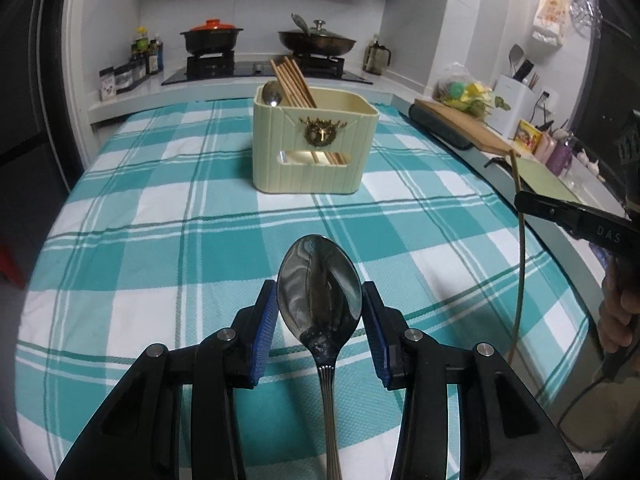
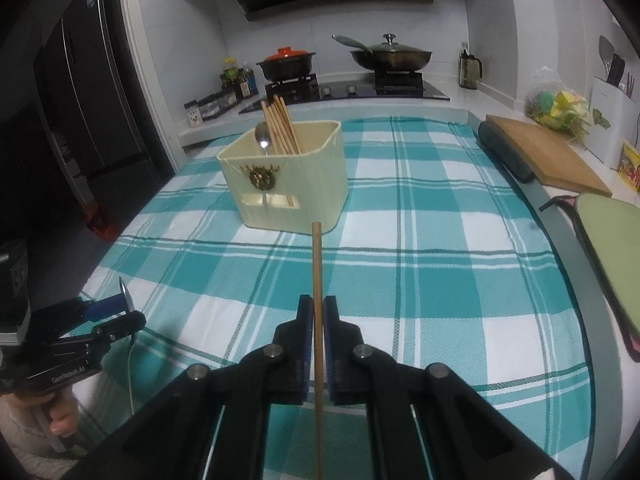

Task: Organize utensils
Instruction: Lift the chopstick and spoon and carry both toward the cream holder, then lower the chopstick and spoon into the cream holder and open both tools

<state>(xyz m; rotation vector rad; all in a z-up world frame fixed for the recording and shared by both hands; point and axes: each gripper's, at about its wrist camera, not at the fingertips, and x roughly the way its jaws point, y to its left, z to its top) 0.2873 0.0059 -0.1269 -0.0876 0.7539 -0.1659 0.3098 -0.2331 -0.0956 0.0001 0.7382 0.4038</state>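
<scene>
My left gripper (image 1: 320, 294) is shut on a steel spoon (image 1: 316, 276). Its blue pads press the sides of the bowl, and the handle runs back under the camera. In the right wrist view that gripper (image 2: 130, 314) is at the far left, lifted off the cloth. My right gripper (image 2: 318, 306) is shut on a single wooden chopstick (image 2: 317, 264) that points forward. From the left wrist view the right gripper (image 1: 524, 202) and its chopstick (image 1: 520, 264) show at the right edge. A cream utensil holder (image 1: 316, 152) (image 2: 288, 176) stands ahead with several chopsticks (image 1: 292, 80) and a spoon (image 1: 272, 94) in it.
A teal and white checked cloth (image 2: 420, 248) covers the table. A wooden chopping board (image 2: 548, 156) and a green mat (image 2: 612, 248) lie along the right side. A hob with a pot (image 2: 286, 64) and a lidded wok (image 2: 390, 58) is behind. A dark fridge (image 2: 80, 92) stands left.
</scene>
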